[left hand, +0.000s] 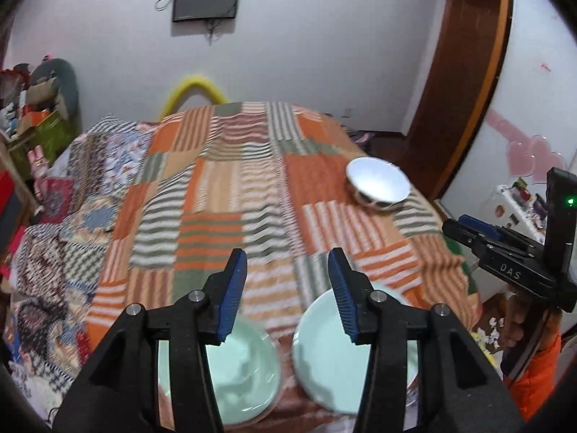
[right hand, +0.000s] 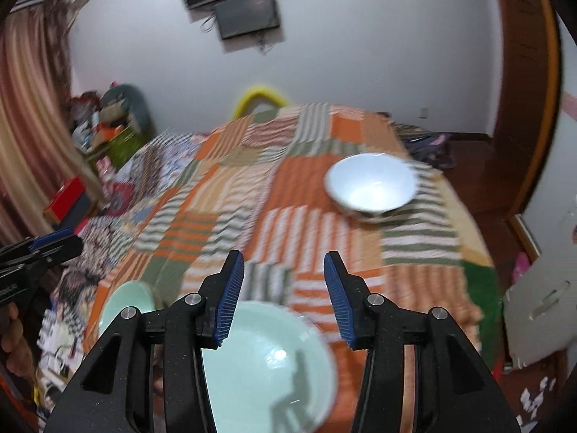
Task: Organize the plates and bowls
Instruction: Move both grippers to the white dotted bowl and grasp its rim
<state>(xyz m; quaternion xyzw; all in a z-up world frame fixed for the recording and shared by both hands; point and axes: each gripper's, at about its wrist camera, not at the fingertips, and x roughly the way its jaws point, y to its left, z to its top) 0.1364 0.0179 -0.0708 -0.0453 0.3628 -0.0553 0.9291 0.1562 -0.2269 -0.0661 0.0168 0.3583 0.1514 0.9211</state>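
1. Bowls and plates look like glazed ceramic: probably stiff, smooth, slippery and fragile, so the rim is the best hold.
2. White bowl [right hand: 371, 186], dark-patterned outside, lies ahead-right of the right gripper [right hand: 283, 297].
3. 2 mint green plates [left hand: 249, 371] lie below the left gripper [left hand: 288, 296].
4. Both claws are released, holding nothing.

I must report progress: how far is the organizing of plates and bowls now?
Looks done: two pale green dishes lie side by side at the near edge of the striped blanket. In hand: nothing; left gripper and right gripper are both open and empty. Left: the white bowl sits alone farther back.
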